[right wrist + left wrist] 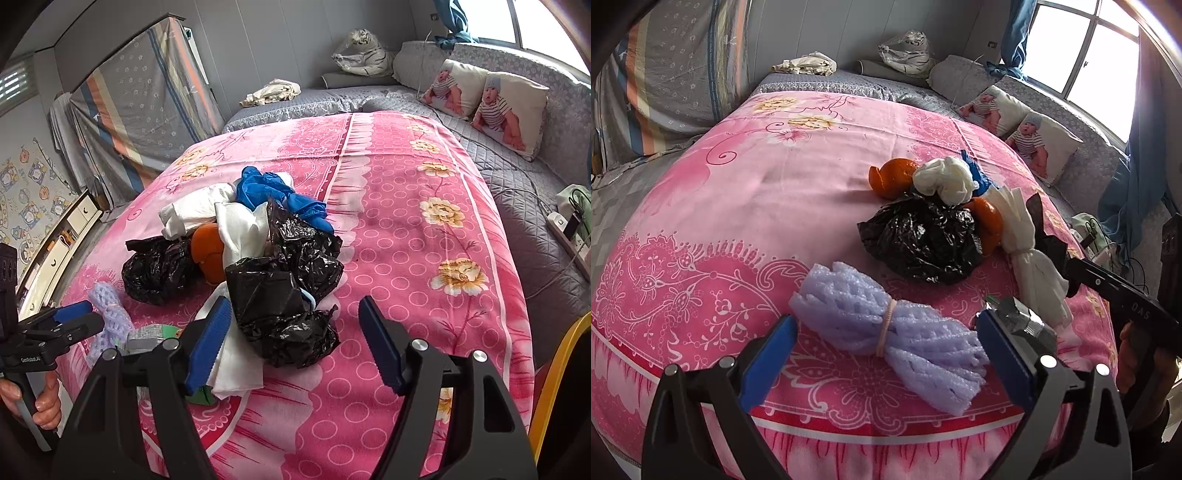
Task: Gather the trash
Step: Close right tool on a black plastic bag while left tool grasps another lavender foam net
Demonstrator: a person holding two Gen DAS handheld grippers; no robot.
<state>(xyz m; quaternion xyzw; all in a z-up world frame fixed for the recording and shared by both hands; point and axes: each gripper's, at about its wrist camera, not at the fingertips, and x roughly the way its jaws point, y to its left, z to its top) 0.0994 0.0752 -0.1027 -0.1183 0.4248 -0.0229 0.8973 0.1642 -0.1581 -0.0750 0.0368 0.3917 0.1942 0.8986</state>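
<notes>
The left gripper (886, 354) hangs spread wide around a lilac foam fruit net (886, 332) bound by a rubber band, on the pink bedspread (738, 206). The net's long axis runs slantwise across the gap, from far-left to near-right, so the jaws straddle it without touching. The right gripper (295, 339), also spread and empty, faces a crumpled black plastic bag (284, 295) just ahead. The bed edge lies close below; open cloth spreads leftward.
</notes>
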